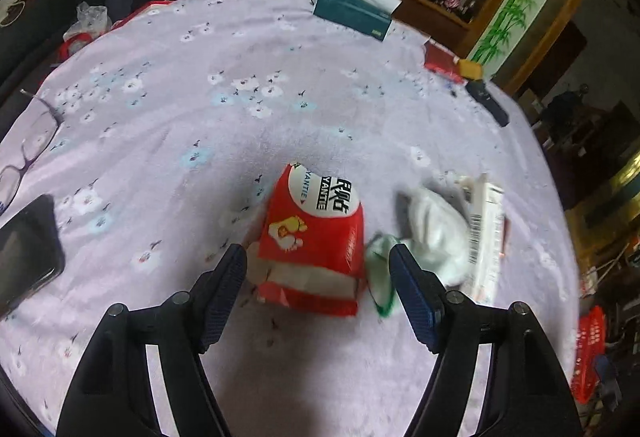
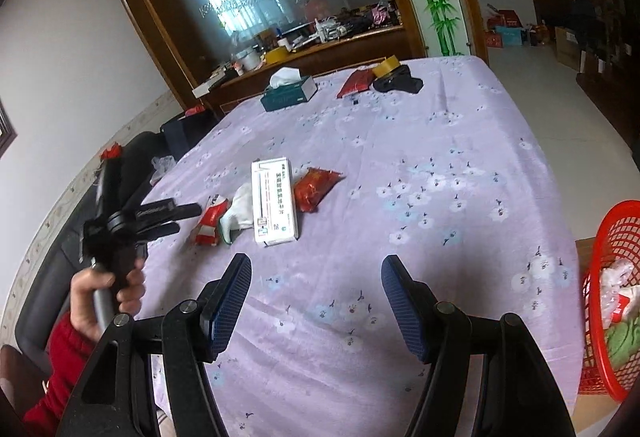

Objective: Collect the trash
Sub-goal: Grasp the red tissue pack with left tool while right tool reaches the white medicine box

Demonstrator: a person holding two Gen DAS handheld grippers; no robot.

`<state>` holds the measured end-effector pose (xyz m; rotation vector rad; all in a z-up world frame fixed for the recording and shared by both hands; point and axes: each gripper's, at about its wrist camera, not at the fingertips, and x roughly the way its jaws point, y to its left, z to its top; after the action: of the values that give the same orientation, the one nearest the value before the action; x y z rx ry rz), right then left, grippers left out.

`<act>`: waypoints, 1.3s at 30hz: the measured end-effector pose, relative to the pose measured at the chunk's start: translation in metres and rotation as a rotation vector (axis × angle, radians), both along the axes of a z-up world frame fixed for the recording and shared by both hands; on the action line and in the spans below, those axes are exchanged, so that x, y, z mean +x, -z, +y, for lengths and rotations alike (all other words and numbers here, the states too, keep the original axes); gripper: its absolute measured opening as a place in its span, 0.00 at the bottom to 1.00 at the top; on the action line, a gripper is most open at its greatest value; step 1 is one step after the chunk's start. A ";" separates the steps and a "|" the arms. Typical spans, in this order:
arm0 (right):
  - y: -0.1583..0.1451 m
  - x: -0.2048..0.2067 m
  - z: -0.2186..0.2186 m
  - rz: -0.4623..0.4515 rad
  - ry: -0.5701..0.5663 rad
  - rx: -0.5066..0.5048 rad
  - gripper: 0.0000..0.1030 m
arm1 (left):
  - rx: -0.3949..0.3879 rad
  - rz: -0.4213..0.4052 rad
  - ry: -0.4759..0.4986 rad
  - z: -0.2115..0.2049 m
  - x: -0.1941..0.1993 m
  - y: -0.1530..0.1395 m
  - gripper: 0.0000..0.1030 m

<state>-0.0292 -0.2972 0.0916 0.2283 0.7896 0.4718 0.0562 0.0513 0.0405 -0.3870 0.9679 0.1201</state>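
Observation:
A red tissue pack [image 1: 312,237] lies on the lilac flowered tablecloth [image 1: 240,85]. My left gripper [image 1: 318,257] is open and straddles the pack's near half; neither pad touches it. Right of the pack are a crumpled white wad with a green edge [image 1: 436,233] and a white barcoded box [image 1: 486,237]. The right wrist view shows the same row: red pack [image 2: 210,219], white wad [image 2: 240,209], box [image 2: 274,197], then a red snack wrapper [image 2: 314,187]. There a hand [image 2: 108,289] holds the left gripper [image 2: 186,218] at the pack. My right gripper [image 2: 316,269] hangs open over bare cloth, nothing in it.
A red mesh basket [image 2: 616,297] holding trash stands off the table's right edge. A teal tissue box [image 2: 288,91], a tape roll [image 2: 386,65] and a red packet [image 2: 356,83] sit at the far end. Glasses [image 1: 28,149] and a phone [image 1: 24,249] lie at the left.

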 end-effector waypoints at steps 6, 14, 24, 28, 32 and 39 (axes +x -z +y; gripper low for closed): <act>0.004 0.004 0.004 0.014 -0.004 -0.022 0.70 | 0.062 0.033 0.027 -0.012 0.019 0.017 0.70; 0.011 0.023 0.026 0.044 -0.025 -0.032 0.70 | 0.130 -0.001 0.045 -0.014 0.016 0.023 0.53; 0.028 0.064 0.091 0.058 -0.111 -0.142 0.73 | 0.103 -0.086 0.039 -0.011 -0.023 0.005 0.46; 0.042 0.085 0.117 0.083 -0.141 -0.177 0.73 | 0.097 -0.140 0.045 -0.018 -0.051 -0.005 0.46; 0.050 0.098 0.137 0.078 -0.159 -0.208 0.73 | 0.085 -0.179 0.052 -0.026 -0.071 -0.009 0.46; 0.067 0.119 0.160 0.094 -0.156 -0.275 0.72 | 0.076 -0.208 0.068 -0.037 -0.082 -0.010 0.46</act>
<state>0.0898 -0.1376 0.0246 -0.0673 0.9588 0.4958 -0.0263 0.0146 0.0505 -0.2898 0.7678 0.0535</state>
